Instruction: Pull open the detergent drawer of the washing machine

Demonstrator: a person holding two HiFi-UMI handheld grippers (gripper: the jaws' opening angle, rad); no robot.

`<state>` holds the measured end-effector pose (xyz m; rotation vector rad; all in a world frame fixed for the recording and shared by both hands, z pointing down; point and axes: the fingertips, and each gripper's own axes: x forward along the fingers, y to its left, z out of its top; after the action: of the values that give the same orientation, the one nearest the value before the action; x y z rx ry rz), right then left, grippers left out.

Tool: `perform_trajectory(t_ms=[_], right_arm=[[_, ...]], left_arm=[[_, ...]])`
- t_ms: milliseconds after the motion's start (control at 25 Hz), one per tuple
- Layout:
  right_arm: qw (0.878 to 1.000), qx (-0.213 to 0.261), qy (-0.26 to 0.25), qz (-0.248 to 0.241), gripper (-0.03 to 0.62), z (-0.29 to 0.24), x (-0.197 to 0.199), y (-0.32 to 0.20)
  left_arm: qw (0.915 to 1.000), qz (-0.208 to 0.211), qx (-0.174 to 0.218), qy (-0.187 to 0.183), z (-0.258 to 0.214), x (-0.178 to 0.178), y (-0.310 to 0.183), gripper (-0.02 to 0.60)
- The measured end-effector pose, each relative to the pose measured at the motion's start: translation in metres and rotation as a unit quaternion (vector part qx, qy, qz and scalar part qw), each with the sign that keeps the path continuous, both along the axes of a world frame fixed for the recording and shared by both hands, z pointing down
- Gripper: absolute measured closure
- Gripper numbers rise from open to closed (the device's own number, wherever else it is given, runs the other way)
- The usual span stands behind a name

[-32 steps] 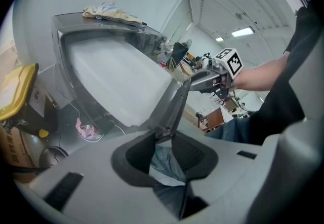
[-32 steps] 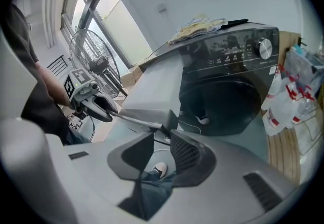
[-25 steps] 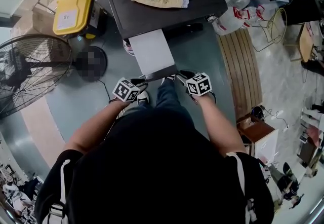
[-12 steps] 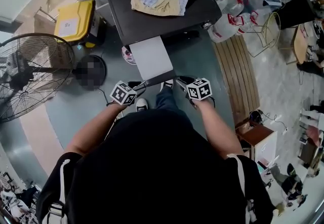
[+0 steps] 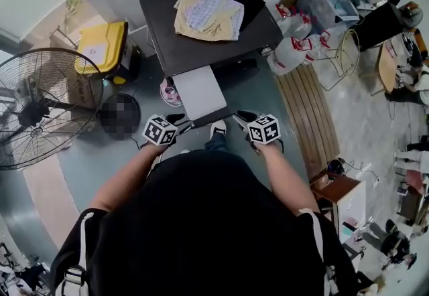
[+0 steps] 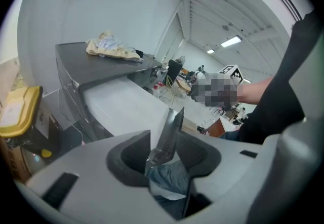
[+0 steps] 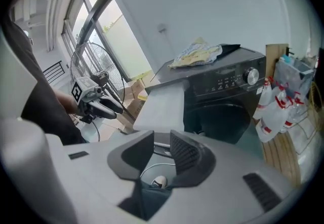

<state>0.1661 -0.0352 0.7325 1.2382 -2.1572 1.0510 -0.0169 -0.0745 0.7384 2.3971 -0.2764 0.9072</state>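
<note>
A dark washing machine stands ahead with crumpled clothes on its top. A white drawer sticks far out of its front towards me. My left gripper is at the drawer's front left corner. Its jaws have just been opening. They stand wide apart around a thin grey edge of the drawer front without pressing on it. My right gripper hovers just off the front right corner, open, and the drawer's dark front edge shows beyond its gap.
A big floor fan and a yellow-lidded bin stand to the left. Plastic jugs and bags lie right of the machine, beside a wooden slatted strip. A small cabinet is at the right. My shoe is under the drawer front.
Both grippers have risen a little while staying at the drawer's front edge. The left one has edged leftward off the corner. The drawer sticks out about as far as before.
</note>
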Motion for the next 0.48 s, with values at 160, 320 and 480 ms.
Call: perform_trajectory(t_ms=[160, 320, 480], right_arm=[[0.999, 0.030, 0.006, 0.010, 0.502, -0.026, 0.000, -0.003], [0.998, 0.056, 0.013, 0.019, 0.508, -0.048, 0.003, -0.007], [0.996, 0.079, 0.022, 0.026, 0.516, -0.069, 0.005, -0.006]], left_arm=[[0.9995, -0.014, 0.017, 0.023, -0.022, -0.002, -0.013, 0.420], [0.9978, -0.027, 0.038, 0.048, -0.046, -0.001, -0.029, 0.420], [0.9954, -0.037, 0.053, 0.071, -0.070, -0.001, -0.034, 0.420]])
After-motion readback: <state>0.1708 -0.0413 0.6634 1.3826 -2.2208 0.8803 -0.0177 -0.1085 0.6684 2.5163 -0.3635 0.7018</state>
